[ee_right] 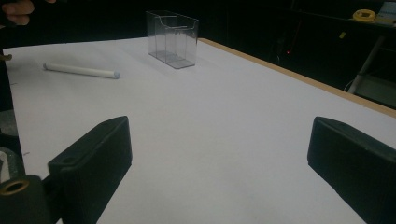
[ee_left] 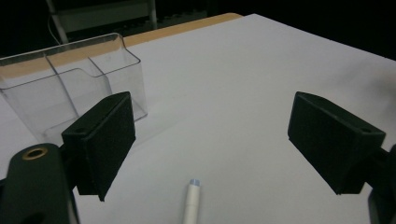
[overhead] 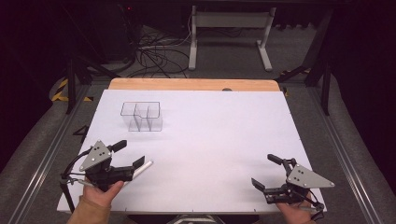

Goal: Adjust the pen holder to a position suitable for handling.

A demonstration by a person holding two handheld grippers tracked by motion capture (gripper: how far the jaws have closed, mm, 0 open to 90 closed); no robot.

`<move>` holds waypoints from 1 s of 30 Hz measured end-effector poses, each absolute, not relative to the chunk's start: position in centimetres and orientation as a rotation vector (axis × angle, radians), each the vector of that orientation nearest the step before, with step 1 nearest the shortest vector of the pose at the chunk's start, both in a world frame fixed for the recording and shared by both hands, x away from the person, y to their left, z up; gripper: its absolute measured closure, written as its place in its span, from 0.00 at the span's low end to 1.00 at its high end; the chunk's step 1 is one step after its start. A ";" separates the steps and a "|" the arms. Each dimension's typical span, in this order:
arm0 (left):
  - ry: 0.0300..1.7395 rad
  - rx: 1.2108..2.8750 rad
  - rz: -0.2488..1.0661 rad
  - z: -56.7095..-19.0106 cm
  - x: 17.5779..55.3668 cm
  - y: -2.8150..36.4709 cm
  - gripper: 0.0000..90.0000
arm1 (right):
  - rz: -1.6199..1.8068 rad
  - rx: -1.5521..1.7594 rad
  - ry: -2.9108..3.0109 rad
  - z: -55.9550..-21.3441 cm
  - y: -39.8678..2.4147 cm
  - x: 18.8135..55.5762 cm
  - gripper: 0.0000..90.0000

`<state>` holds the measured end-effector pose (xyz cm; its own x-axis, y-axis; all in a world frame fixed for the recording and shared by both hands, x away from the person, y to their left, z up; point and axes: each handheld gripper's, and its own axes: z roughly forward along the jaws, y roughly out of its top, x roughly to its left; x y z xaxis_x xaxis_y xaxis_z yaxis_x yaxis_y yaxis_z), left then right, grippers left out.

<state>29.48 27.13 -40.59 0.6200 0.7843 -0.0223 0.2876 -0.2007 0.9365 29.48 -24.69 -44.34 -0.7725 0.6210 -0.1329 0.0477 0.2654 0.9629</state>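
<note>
A white marker [overhead: 144,168] lies on the white table sheet [overhead: 210,140] at the front left. My left gripper [overhead: 130,154] stands open over it. In the left gripper view the marker's tip [ee_left: 192,198] rests on the sheet between the two spread jaws of the left gripper [ee_left: 210,140], touching neither. A clear plastic organizer [overhead: 141,116] with several compartments stands upright at the back left, beyond the left gripper [ee_left: 70,84]. My right gripper [overhead: 265,171] is open and holds nothing at the front right. From the right gripper [ee_right: 219,163] the marker [ee_right: 80,71] and organizer [ee_right: 172,39] show far off.
The sheet covers most of the table, and a wooden edge [overhead: 194,84] shows along the far side. Behind the table are a white table frame [overhead: 231,32] and loose cables [overhead: 154,56] on the floor. A hand [ee_right: 17,11] shows at the top left of the right gripper view.
</note>
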 end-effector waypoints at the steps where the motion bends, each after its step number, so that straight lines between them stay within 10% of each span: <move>1: 0.873 1.768 0.577 -40.6 29.5 27.1 0.17 | 1.533 0.602 2.049 -44.3 -24.7 29.5 0.08; 30: 1.004 2.120 0.499 -38.7 31.5 26.4 0.22 | 1.527 0.595 2.063 -44.4 -24.6 29.6 0.08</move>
